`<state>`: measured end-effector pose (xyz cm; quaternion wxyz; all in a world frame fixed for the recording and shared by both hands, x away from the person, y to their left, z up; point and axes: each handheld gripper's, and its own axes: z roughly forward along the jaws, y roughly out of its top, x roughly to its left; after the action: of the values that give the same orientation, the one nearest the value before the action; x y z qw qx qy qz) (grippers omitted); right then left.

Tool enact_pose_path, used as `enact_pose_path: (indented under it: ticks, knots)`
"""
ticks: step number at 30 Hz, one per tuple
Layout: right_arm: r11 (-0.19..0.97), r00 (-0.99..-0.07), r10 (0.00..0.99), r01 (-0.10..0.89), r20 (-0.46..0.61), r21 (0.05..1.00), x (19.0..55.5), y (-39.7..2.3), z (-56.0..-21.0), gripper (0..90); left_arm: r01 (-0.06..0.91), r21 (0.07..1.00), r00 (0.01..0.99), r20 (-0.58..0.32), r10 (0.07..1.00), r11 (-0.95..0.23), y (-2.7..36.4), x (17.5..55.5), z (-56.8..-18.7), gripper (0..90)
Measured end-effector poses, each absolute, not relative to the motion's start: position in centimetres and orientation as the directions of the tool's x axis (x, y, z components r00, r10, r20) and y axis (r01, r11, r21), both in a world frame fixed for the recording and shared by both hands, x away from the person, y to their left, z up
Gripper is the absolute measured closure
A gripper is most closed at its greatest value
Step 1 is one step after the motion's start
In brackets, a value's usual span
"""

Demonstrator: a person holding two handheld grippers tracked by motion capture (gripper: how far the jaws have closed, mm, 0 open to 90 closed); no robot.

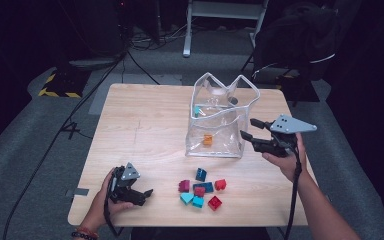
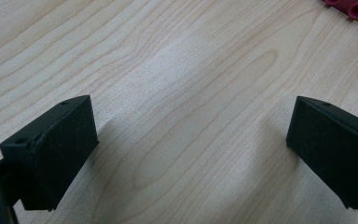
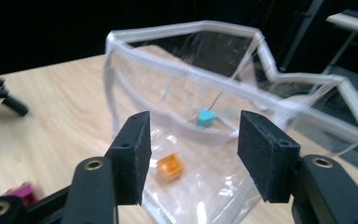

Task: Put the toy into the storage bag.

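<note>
A clear plastic bag [image 1: 230, 100] stands open on the wooden table [image 1: 145, 125], with an orange brick [image 1: 208, 140] and a teal brick [image 1: 198, 111] inside it. My right gripper [image 1: 247, 129] hovers at the bag's right side, open, with nothing between its jaws. The right gripper view looks past that gripper [image 3: 193, 149] at the bag's rim [image 3: 182, 30], the orange brick [image 3: 170, 167] and the teal brick [image 3: 206, 117]. My left gripper [image 1: 147, 193] rests near the front left, open and wide [image 2: 191, 154] over bare wood.
Several loose bricks [image 1: 200, 190] in red, magenta, blue and teal lie near the table's front edge, right of the left gripper. A magenta brick [image 2: 349, 7] shows at the top right of the left gripper view. Beyond the table are cables, a chair and a stand.
</note>
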<state>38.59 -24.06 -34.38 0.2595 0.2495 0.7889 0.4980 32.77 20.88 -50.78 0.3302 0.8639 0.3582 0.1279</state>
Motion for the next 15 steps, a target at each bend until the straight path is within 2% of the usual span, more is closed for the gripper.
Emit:
enact_pose_path:
  ticks: [15]
  knots:
    - [0.488, -0.855, 0.505, 0.168, -0.119, 0.857, 35.7, -22.8, -41.3, 41.8, 0.535, 0.662, 0.711, -0.017, 0.703, -0.525, 20.9, 32.8, -50.8, 2.0]
